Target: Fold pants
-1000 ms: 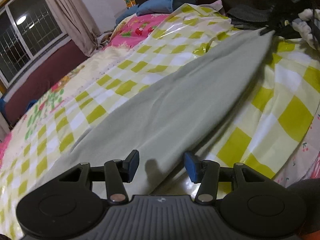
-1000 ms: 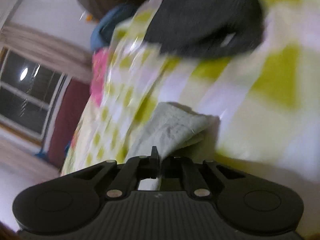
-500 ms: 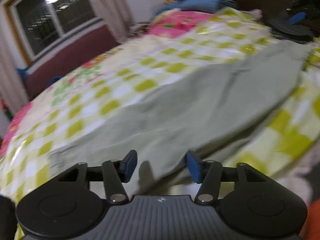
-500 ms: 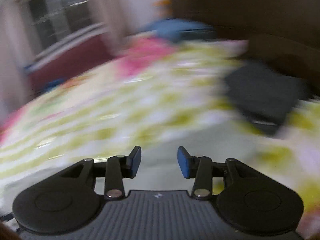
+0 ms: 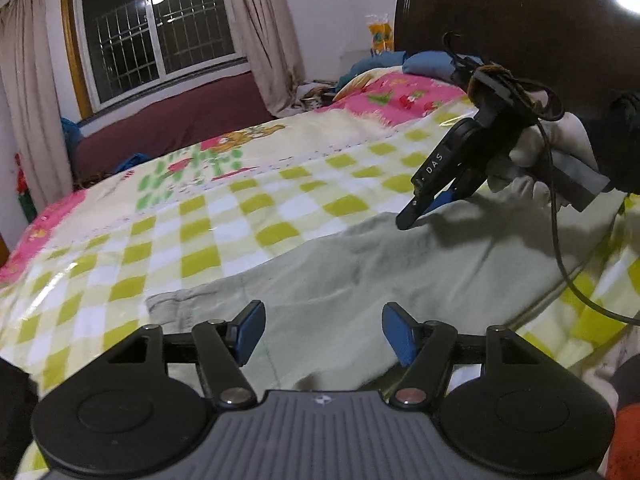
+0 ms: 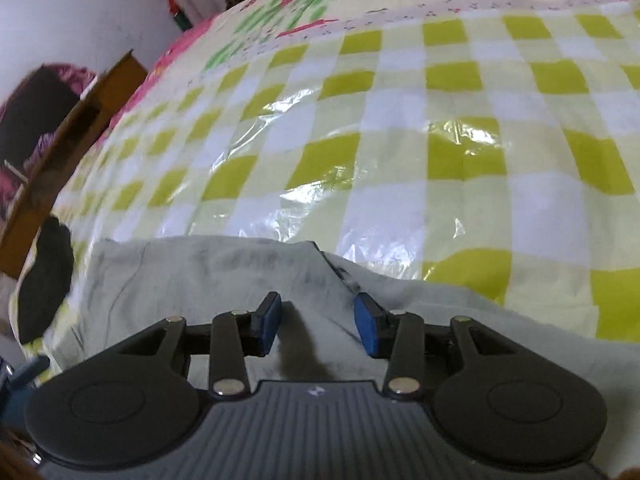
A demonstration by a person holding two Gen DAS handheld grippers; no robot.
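Note:
Pale grey-green pants [image 5: 400,276] lie flat on the yellow-checked bed cover [image 5: 224,240]. My left gripper [image 5: 323,330] is open and empty just above the near part of the pants. My right gripper [image 6: 317,322] is open and empty, low over the pants [image 6: 208,280] near their far edge. In the left wrist view the right gripper [image 5: 420,210], held by a white-gloved hand, points down at the far edge of the pants. Whether its tips touch the cloth I cannot tell.
The checked cover [image 6: 400,140] is shiny plastic. A flowered sheet [image 5: 400,96] and blue pillows [image 5: 424,64] lie by the dark headboard [image 5: 520,24]. A window [image 5: 160,36] with curtains is at the back left. A cable [image 5: 560,256] hangs over the pants. A wooden frame [image 6: 68,136] stands at left.
The right gripper opened, let go of the pants hem and swung to the far edge of the pants. The left gripper stayed open and turned toward the window.

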